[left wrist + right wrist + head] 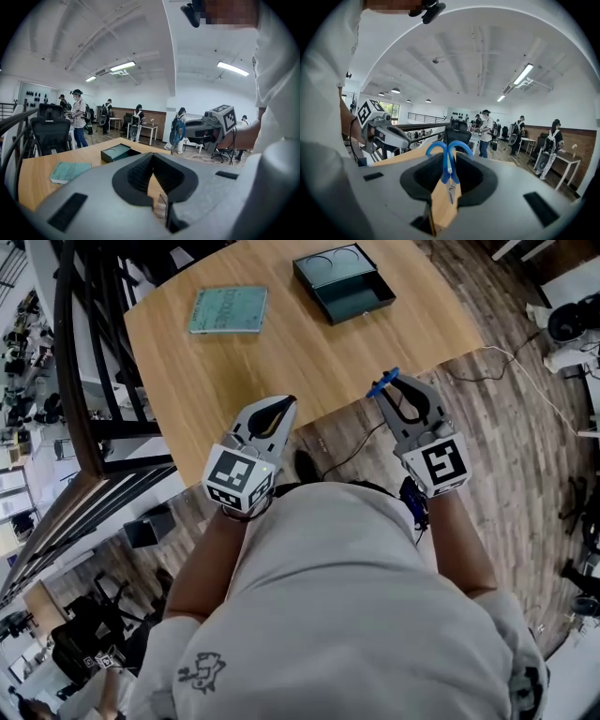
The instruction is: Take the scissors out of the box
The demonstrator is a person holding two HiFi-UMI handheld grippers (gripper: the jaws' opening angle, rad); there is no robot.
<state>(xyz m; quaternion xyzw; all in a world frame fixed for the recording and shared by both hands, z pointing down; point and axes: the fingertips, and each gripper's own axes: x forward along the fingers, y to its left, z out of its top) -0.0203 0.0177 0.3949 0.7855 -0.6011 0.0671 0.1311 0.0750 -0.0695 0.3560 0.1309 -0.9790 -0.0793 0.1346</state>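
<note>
My right gripper (pixel 389 382) is shut on a pair of blue-handled scissors (pixel 381 384), held in the air off the table's near edge. In the right gripper view the blue handle loops of the scissors (pixel 449 171) stick out past the closed jaws of the right gripper (pixel 451 159). The dark green box (pixel 342 282) lies open at the far side of the wooden table (pixel 309 352), apart from both grippers. My left gripper (pixel 284 401) is shut with nothing in it, over the table's near edge. In the left gripper view the left gripper (pixel 153 157) has its jaws together, and the scissors (pixel 178 131) hang in the right gripper (pixel 206 126).
A teal book (pixel 228 310) lies on the table left of the box. A black railing (pixel 84 381) runs along the table's left side. A cable (pixel 487 371) trails over the wooden floor to the right. Several people and office chairs (pixel 49 133) stand farther off in the room.
</note>
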